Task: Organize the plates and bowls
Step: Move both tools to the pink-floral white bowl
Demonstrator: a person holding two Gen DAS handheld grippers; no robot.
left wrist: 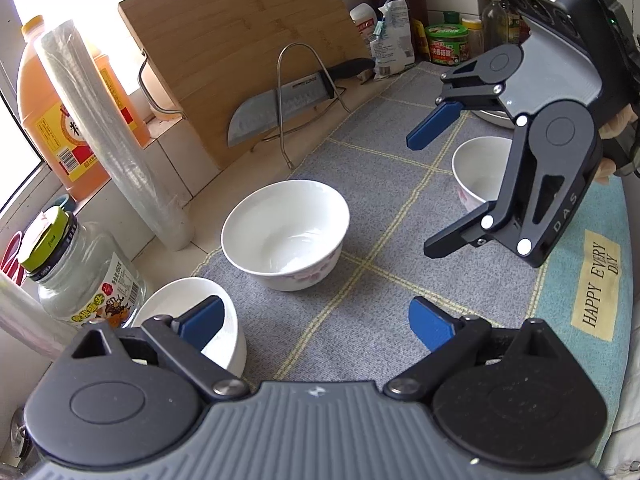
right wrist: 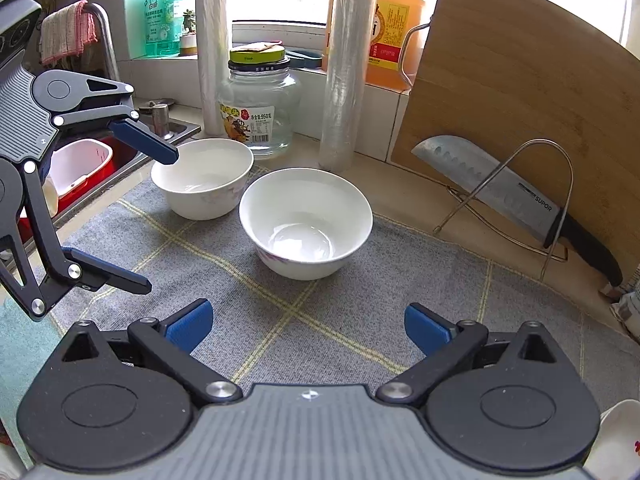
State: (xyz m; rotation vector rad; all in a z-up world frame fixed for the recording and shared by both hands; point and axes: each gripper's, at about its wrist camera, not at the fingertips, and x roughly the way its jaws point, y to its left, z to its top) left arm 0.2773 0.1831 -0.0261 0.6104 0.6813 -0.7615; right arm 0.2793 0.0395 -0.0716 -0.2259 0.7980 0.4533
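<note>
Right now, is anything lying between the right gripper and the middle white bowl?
No. In the right wrist view only bare grey mat lies between the open right gripper and the middle bowl.

3 white bowls point(left wrist: 285, 236) point(left wrist: 218, 332) point(left wrist: 478, 172); 2 film rolls point(right wrist: 344, 68) point(right wrist: 212, 56); 1 knife point(right wrist: 516, 192); 1 cutting board point(left wrist: 240, 52); 1 glass jar point(right wrist: 259, 108).

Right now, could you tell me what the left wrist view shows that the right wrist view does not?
Only the left wrist view shows a third bowl behind the right gripper and the seasoning bottles. Only the right wrist view shows the sink with its red tub. Both share the middle bowl, the knife, the cutting board and the glass jar.
</note>
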